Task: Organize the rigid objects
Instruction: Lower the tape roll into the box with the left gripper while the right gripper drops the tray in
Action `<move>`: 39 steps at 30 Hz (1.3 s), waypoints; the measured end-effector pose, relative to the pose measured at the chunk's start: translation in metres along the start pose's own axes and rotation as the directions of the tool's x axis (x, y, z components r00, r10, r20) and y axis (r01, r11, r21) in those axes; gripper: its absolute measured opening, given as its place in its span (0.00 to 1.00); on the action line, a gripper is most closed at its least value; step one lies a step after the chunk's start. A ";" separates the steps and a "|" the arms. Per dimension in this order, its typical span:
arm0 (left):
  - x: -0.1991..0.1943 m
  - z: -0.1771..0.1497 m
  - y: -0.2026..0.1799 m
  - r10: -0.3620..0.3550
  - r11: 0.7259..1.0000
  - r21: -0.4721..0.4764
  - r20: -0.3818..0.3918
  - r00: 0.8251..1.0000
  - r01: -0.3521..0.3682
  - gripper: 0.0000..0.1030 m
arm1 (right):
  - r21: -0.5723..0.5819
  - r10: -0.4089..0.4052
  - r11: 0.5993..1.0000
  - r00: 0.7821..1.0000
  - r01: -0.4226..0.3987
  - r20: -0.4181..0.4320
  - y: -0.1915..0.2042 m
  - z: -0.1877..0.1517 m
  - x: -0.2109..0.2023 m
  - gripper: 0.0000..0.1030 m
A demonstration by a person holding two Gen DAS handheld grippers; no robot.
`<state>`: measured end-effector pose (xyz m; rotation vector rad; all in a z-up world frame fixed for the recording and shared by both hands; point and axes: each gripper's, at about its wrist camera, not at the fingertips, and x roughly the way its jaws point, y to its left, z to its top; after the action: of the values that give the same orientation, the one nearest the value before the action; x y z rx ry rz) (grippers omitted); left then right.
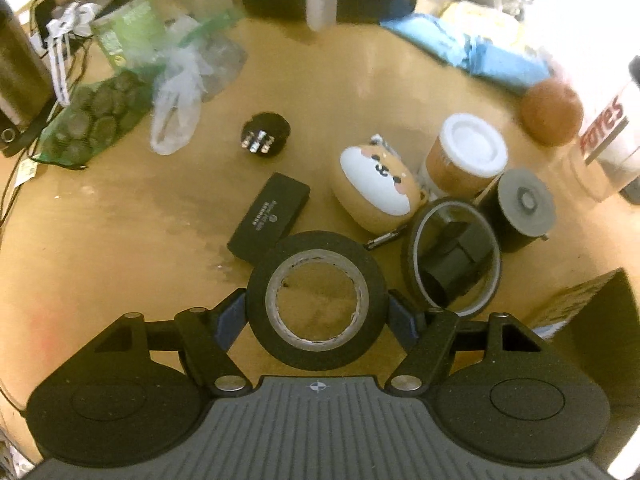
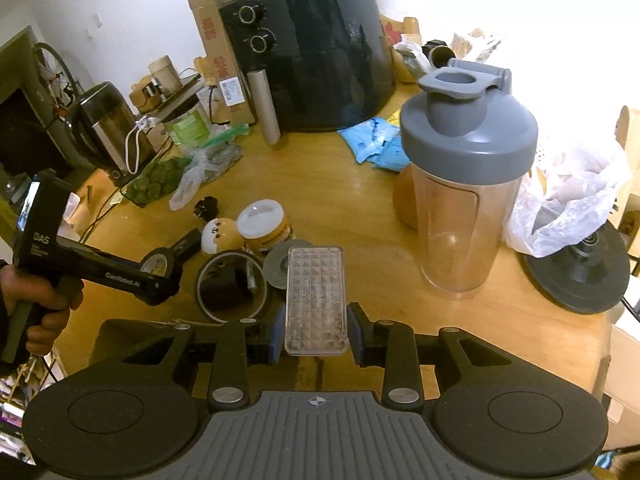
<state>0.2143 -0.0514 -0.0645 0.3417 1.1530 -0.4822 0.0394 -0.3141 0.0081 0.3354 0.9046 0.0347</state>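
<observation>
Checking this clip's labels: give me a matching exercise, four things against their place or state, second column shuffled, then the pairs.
Things:
1. black tape roll
2. clear case
3. shaker bottle
4. dog-face pod

Places or states:
A. standing upright on the table, grey lid on
B. between the left gripper's pads
C. lying on the table beside the white-lidded jar
D. clamped in the right gripper

Pairs: 1-B, 2-D, 3-A, 4-C
</observation>
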 end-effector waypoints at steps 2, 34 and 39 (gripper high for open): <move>-0.010 -0.002 0.002 0.001 1.000 -0.015 0.020 1.000 -0.001 0.70 | -0.004 0.011 1.000 1.000 -0.011 0.000 0.002 0.002 0.000 0.34; -0.084 -0.075 -0.048 -0.123 0.991 -0.045 0.087 0.989 0.127 0.70 | -0.068 0.181 0.980 0.981 -0.185 -0.063 0.015 -0.026 -0.011 0.34; -0.076 -0.078 -0.054 -0.067 0.997 -0.030 0.052 0.996 0.069 0.71 | -0.077 0.195 0.977 0.979 -0.200 -0.067 0.018 -0.033 -0.015 0.34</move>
<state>0.1001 -0.0447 -0.0241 0.2617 1.1242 -0.5284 0.0066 -0.2913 0.0066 0.3465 0.9227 0.2666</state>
